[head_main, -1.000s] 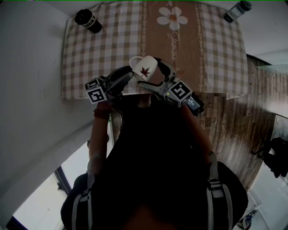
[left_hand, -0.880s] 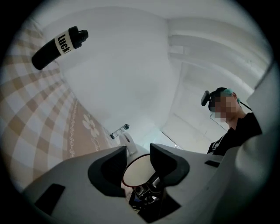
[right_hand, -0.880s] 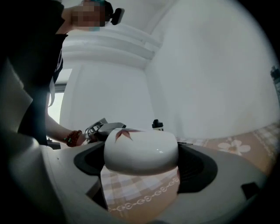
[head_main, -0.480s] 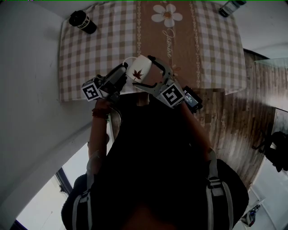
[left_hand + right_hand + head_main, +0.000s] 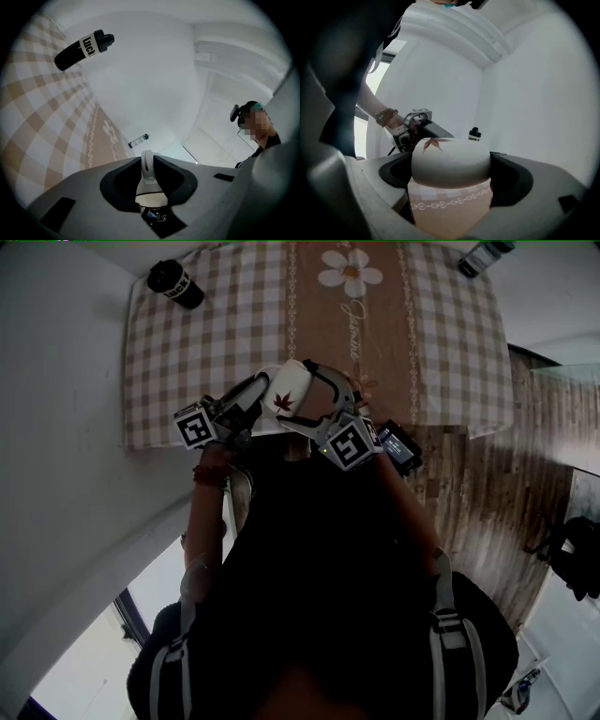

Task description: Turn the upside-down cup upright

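Note:
A white cup (image 5: 281, 388) with a red leaf print hangs in the air over the near edge of the checked tablecloth (image 5: 187, 352). My right gripper (image 5: 309, 395) is shut on its body; in the right gripper view the cup (image 5: 450, 159) fills the gap between both jaws (image 5: 451, 173). My left gripper (image 5: 262, 395) reaches in from the left. Its jaws are closing, and the cup's handle (image 5: 147, 161) stands pinched between the two pads. The cup's mouth is hidden from me.
A black bottle (image 5: 175, 284) stands at the cloth's far left corner, also seen as the bottle (image 5: 83, 49). A second dark bottle (image 5: 483, 257) sits at the far right corner. Wooden floor (image 5: 478, 484) lies right of the table. A person (image 5: 255, 126) stands in the background.
The right gripper has rolled with the cup and shifted slightly left. The left gripper's jaws have come in around the cup's handle.

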The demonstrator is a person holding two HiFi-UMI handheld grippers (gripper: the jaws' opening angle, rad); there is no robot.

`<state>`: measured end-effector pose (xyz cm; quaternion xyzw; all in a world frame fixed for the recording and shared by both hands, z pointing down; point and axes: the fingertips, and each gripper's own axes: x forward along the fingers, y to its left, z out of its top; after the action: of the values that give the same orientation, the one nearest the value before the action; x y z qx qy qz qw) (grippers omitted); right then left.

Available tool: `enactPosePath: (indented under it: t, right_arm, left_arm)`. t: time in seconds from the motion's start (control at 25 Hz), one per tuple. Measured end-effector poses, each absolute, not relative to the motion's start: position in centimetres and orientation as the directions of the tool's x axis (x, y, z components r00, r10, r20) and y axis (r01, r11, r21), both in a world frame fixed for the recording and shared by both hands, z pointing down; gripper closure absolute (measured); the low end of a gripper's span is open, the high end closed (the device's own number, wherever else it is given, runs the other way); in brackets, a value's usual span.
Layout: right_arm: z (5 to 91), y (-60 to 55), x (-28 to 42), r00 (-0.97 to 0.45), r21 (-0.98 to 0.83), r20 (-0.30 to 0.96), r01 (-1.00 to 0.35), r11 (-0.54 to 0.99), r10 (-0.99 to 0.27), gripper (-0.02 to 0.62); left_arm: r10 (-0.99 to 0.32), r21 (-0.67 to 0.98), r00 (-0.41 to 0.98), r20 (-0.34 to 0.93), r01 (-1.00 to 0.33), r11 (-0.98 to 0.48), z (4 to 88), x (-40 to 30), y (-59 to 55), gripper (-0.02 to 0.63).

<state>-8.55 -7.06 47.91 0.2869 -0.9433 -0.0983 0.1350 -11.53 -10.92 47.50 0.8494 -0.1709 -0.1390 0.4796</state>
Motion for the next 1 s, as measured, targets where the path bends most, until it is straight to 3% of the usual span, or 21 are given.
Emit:
enactPosePath:
  t: [0.16,0.4,0.48,0.6,0.72,0.88,1.0]
  right_arm:
    - [47.5,-7.0,-8.4,-0.796,0.309,0.165,-0.519,0.797,-0.582,0.091]
    - [48.7,-7.1,-8.4,-0.81,0.253,0.17,-0.515,0.819,-0.562,0.086]
    - [48.9,-6.9,-8.2,-0.825,0.192,0.159,-0.514,0.836,-0.543,0.091]
    - [47.4,-7.2,-7.6,-0.836,0.023,0.044,-0.547,0.837,-0.547,0.114]
    - [47.2,-8.3,-6.6,-0.827,-0.227,-0.029,-0.541,0.81,-0.561,0.114]
    - [46.7,-8.7,-6.4,-0.846,-0.557,-0.164,-0.345,0.755,-0.507,0.112]
    - [45.3,-8.1,-7.2,-0.852,-0.669,-0.291,-0.145,0.729,-0.436,0.135]
  left_arm:
    - [-0.459,0.869,0.879,-0.129,-0.123,-0.479,45.9,-11.4,-10.9,0.545]
    - [-0.489,0.691,0.872,0.027,-0.37,-0.621,45.1,-11.1,-10.6,0.545]
    - [-0.494,0.59,0.866,0.08,-0.44,-0.677,45.2,-10.7,-10.3,0.541]
    - [-0.516,0.468,0.848,0.123,-0.508,-0.723,45.2,-10.7,-10.1,0.54]
    - [-0.521,0.461,0.851,0.062,-0.488,-0.741,43.8,-11.0,-9.9,0.54]
    - [-0.506,0.482,0.861,-0.049,-0.423,-0.767,41.8,-11.1,-9.4,0.54]
    - [-0.489,0.474,0.868,-0.084,-0.397,-0.786,41.3,-10.4,-9.1,0.54]
